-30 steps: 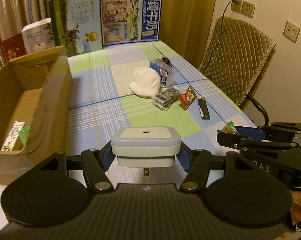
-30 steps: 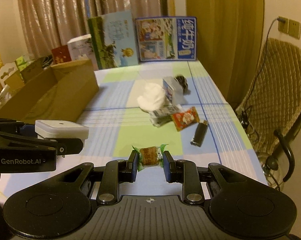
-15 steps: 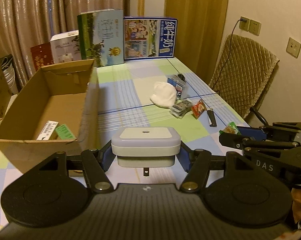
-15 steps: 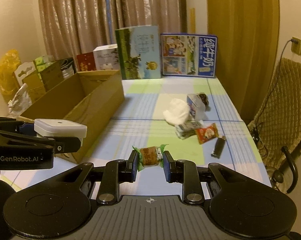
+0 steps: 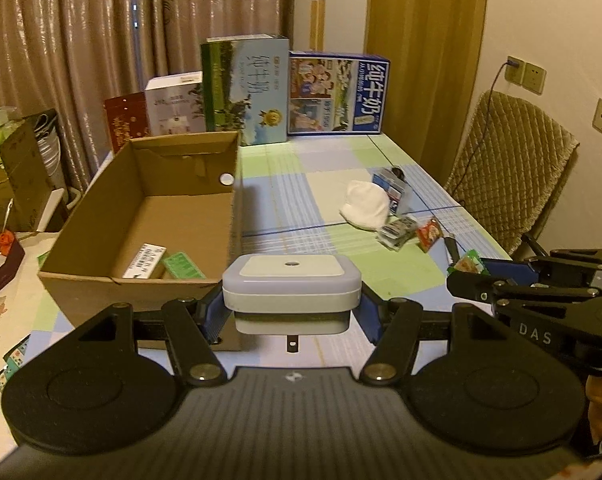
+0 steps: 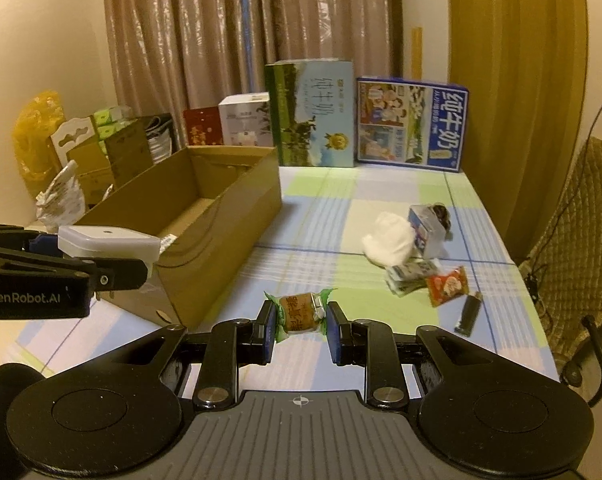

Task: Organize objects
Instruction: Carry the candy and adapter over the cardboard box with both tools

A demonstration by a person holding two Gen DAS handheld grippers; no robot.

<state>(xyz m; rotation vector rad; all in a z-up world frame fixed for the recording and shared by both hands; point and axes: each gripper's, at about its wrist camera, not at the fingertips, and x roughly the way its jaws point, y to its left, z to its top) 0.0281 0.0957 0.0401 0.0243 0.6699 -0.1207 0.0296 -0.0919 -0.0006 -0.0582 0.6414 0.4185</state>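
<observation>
Jaws gripping white plug box (image 5: 291, 291) and wrapped snack (image 6: 297, 312), checked tablecloth (image 5: 293, 184), curtains (image 5: 133, 40)

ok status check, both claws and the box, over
Left claw shut on white plug-in device. Right claw shut on wrapped snack. Cardboard box open, two small packs inside. Nothing blocking it.

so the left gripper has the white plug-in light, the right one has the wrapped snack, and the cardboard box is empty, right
Not quite: the cardboard box is not empty. The left wrist view shows a small white carton and a green packet on its floor. The rest is right.
</observation>
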